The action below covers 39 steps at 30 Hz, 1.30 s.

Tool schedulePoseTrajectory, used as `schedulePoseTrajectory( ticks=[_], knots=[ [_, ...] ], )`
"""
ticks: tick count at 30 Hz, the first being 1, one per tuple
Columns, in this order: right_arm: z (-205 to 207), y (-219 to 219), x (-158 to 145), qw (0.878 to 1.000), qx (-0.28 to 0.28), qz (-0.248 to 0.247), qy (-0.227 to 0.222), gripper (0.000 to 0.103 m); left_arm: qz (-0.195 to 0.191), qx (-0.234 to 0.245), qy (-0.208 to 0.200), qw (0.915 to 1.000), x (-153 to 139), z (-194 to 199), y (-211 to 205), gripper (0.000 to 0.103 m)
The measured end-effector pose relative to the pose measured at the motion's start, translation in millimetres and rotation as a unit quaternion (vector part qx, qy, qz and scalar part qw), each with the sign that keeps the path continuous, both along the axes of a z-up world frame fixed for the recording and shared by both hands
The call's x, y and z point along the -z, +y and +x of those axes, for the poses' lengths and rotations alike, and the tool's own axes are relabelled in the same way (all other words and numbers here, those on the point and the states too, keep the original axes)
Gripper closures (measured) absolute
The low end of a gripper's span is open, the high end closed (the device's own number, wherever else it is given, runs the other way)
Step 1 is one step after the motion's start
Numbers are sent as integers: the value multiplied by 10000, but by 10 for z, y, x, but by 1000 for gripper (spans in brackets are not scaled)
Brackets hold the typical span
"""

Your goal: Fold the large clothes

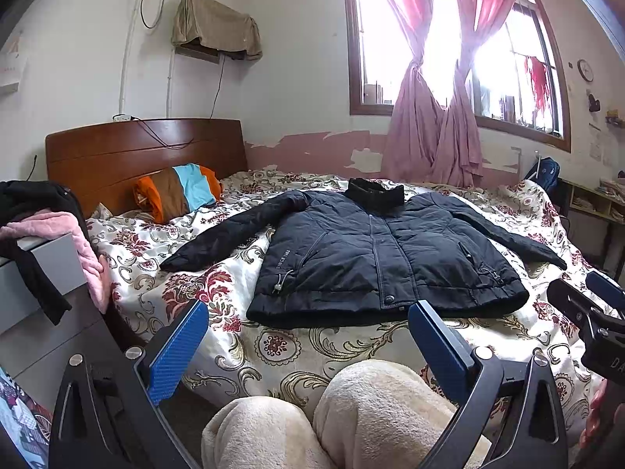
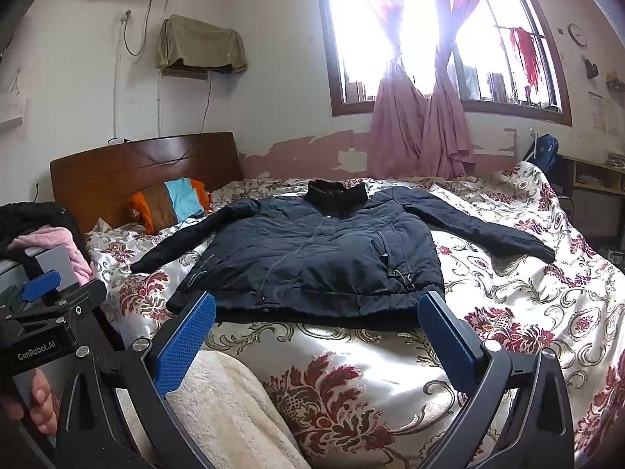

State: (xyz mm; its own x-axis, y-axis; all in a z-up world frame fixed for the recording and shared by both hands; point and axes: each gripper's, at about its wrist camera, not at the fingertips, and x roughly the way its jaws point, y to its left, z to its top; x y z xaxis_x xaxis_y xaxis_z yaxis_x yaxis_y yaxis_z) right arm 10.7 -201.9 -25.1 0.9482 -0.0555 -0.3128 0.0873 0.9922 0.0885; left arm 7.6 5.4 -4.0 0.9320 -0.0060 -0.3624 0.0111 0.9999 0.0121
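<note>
A dark navy padded jacket (image 1: pixel 375 250) lies flat, front up, on the bed, collar away from me and both sleeves spread out to the sides; it also shows in the right wrist view (image 2: pixel 312 250). My left gripper (image 1: pixel 308 312) is open and empty, its blue pads just short of the jacket's hem. My right gripper (image 2: pixel 316 308) is open and empty, also at the near hem. The right gripper shows at the right edge of the left wrist view (image 1: pixel 586 305), and the left gripper at the left edge of the right wrist view (image 2: pixel 47 297).
The bed has a floral cream-and-red cover (image 1: pixel 273 348) and a wooden headboard (image 1: pixel 144 156). A striped pillow (image 1: pixel 175 191) lies near the headboard. A bedside unit with pink and black clothes (image 1: pixel 43 242) stands at left. My knees in cream trousers (image 1: pixel 351 410) are below.
</note>
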Motion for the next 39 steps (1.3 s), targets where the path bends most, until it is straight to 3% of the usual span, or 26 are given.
schedulePoseTrajectory(
  ticks=[39],
  knots=[
    [-19,34,50,10000,-16,-2,39,1,7,-7,-17,10000,5,-10,-7,0]
  ],
)
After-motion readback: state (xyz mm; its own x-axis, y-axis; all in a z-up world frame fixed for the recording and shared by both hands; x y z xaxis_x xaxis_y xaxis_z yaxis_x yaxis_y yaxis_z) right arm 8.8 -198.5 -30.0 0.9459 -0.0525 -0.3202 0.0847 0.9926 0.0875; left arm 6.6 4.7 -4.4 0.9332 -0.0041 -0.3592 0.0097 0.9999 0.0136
